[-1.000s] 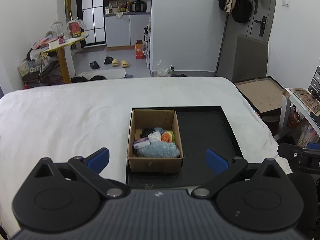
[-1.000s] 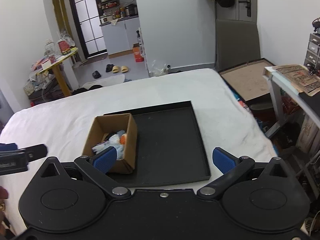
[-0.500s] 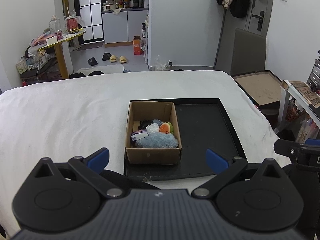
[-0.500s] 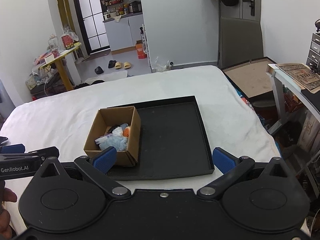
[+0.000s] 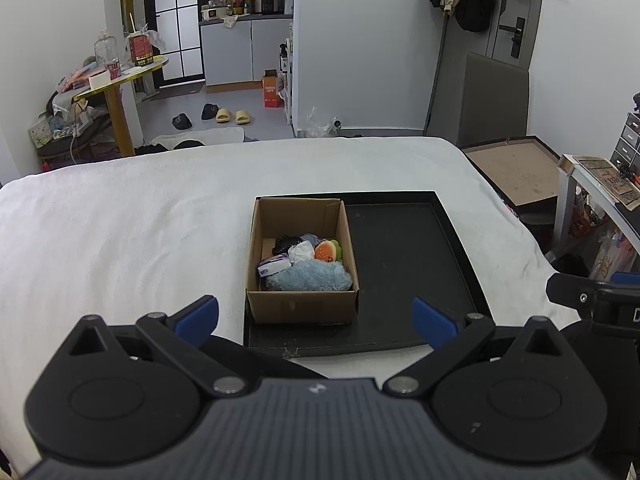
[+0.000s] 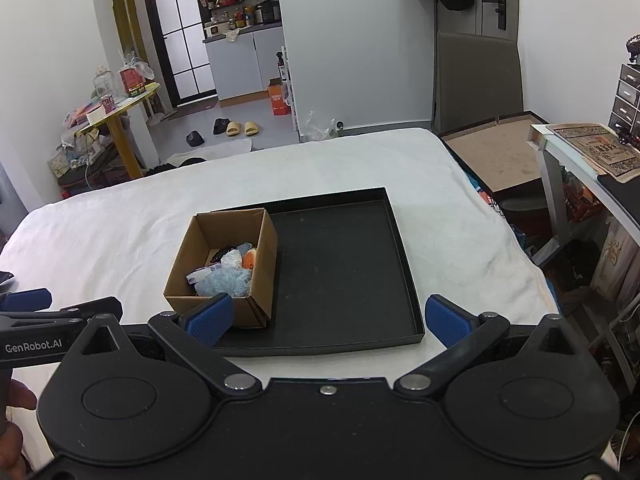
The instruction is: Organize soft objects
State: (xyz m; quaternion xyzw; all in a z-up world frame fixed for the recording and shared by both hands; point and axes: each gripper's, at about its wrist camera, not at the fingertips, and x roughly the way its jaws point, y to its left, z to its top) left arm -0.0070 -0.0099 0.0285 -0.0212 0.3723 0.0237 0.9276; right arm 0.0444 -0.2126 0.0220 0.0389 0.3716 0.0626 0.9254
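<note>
A rectangular black tray (image 5: 404, 264) with a low raised rim is lying flat on a bed covered in a white, slightly nubby towel-like sheet (image 5: 120, 232). In the tray's left part an open corrugated cardboard box (image 5: 301, 304) is sitting, its plain brown walls standing upright and its near wall facing the cameras. The soft objects are piling up inside the box, toward its near and right side: a fluffy pale-blue plush piece (image 5: 312, 276) is lying along the near wall, a crumpled white wad (image 5: 302, 251) is resting behind it, a rounded orange-and-green plush (image 5: 329, 251) is sitting against the right wall, a dark, limp fabric item (image 5: 288, 243) is lying farther back, and a small flat white-and-purple packet (image 5: 274, 266) is leaning at the left. The tray's right part is showing only its matte, dusty floor.

The left gripper (image 5: 316, 317) is hovering low in front of the box, its blue ribbed pads (image 5: 198, 316) spread wide apart with nothing between them. The right gripper (image 6: 327, 319) is hovering over the tray's near edge, its textured blue pads (image 6: 210, 318) likewise parted wide and gripping nothing. A hand (image 6: 14, 432) is showing at the lower left edge of the right wrist view
</note>
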